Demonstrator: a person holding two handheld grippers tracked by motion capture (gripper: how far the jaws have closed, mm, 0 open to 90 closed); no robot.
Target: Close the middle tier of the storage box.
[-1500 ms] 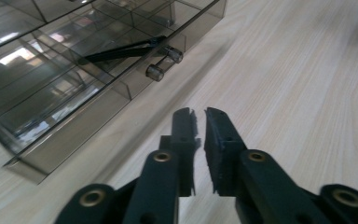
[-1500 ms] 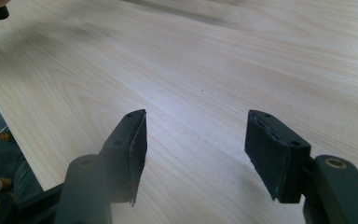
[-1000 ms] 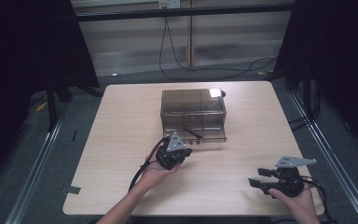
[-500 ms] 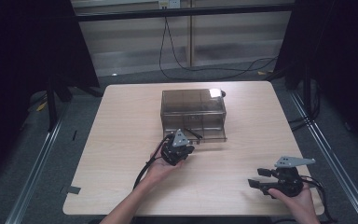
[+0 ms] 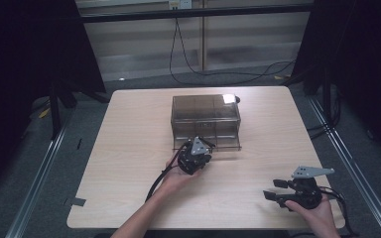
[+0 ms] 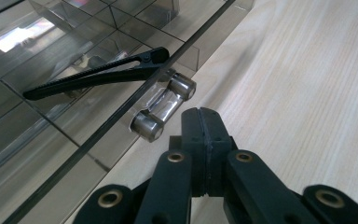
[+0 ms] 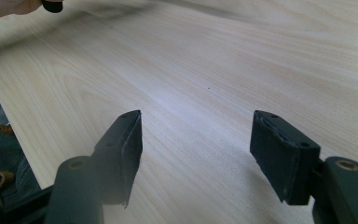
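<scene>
Left tongs (image 6: 204, 122) pressed together beside the box handle (image 6: 163, 106) — right tongs (image 7: 196, 154) spread.

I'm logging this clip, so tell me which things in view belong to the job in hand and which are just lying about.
In the job:
- left gripper, jaws shut, at the handle
- smoky clear box
- its clear handle

Lying about:
- right gripper, open over bare table
- black clip inside the box
- cables on the floor
</scene>
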